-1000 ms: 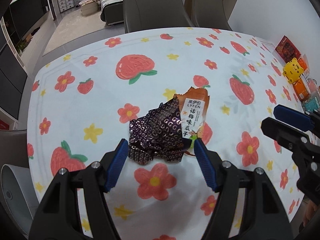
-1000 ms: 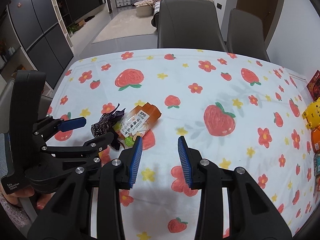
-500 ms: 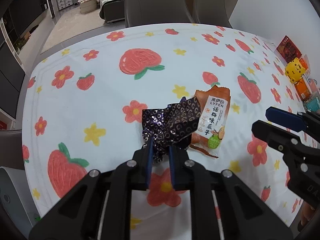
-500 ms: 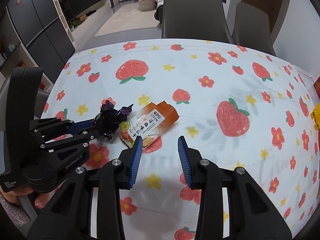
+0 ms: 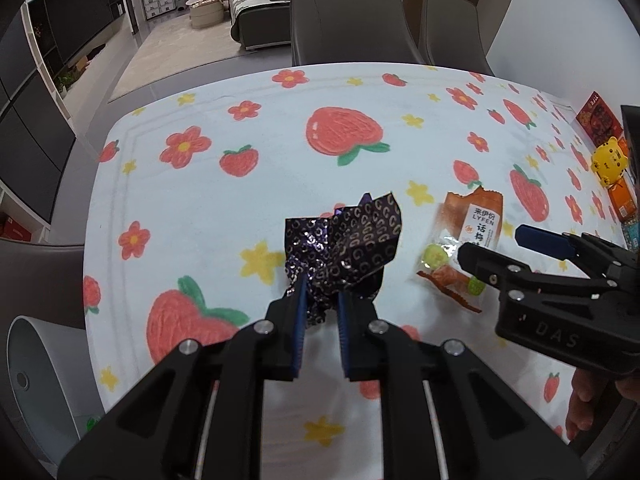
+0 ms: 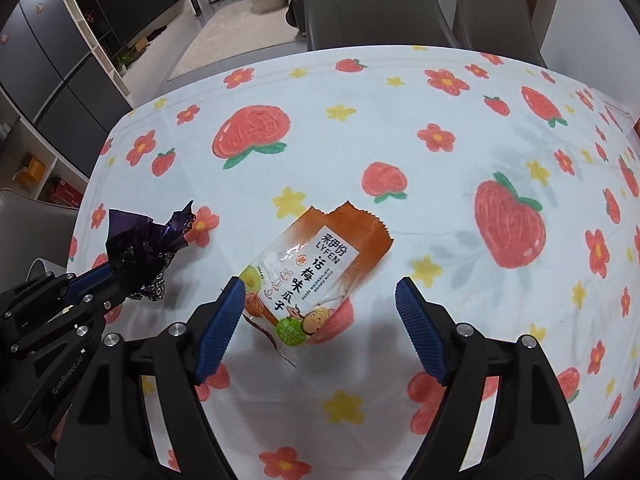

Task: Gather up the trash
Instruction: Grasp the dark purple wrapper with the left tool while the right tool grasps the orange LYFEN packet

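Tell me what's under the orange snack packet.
Only the fruit-print tablecloth shows around the orange snack packet; it lies flat there. Whatever sits directly beneath stays covered.

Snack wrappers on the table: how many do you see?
2. The purple wrapper is pinched in the left gripper. The orange wrapper lies flat on the tablecloth, before the opening right gripper.
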The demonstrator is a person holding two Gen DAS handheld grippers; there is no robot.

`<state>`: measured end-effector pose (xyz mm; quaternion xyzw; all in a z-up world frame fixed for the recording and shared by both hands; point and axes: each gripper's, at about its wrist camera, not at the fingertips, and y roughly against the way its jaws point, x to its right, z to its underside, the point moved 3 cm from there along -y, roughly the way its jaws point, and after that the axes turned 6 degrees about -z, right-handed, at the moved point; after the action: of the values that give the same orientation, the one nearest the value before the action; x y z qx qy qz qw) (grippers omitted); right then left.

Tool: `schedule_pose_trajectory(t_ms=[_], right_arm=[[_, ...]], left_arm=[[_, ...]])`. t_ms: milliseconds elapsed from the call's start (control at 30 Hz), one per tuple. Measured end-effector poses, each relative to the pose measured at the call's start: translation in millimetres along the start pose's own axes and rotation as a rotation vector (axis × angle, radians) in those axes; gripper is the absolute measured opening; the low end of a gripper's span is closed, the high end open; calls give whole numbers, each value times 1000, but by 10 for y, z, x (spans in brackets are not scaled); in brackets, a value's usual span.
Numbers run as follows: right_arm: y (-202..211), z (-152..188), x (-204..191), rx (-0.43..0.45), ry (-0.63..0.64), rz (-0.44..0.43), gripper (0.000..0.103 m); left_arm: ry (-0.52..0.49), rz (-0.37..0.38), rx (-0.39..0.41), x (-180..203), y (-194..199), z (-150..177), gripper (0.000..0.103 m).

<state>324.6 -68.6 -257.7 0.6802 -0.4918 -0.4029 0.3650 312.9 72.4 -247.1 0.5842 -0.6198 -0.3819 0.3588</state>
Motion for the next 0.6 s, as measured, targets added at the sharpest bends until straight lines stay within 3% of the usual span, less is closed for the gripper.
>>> schedule_pose_trajectory(t_ms=[33, 100, 167, 367, 600], right_arm=[[-45, 1, -35, -11, 14, 2, 65], [-145, 11, -94, -43, 32, 0, 48], [-157, 9, -124, -32, 47, 9, 46], [-88, -40, -206, -8, 113, 10, 17], [37, -14, -284, 13, 136, -29, 10]], left_arm=[[3, -3, -2, -23, -6, 9, 14], [9, -9, -5, -60, -16, 25, 14], [17, -10, -8, -93, -18, 39, 14], [28, -11, -11, -125, -11, 71, 14], [37, -9, -4, -123, 55, 86, 14]])
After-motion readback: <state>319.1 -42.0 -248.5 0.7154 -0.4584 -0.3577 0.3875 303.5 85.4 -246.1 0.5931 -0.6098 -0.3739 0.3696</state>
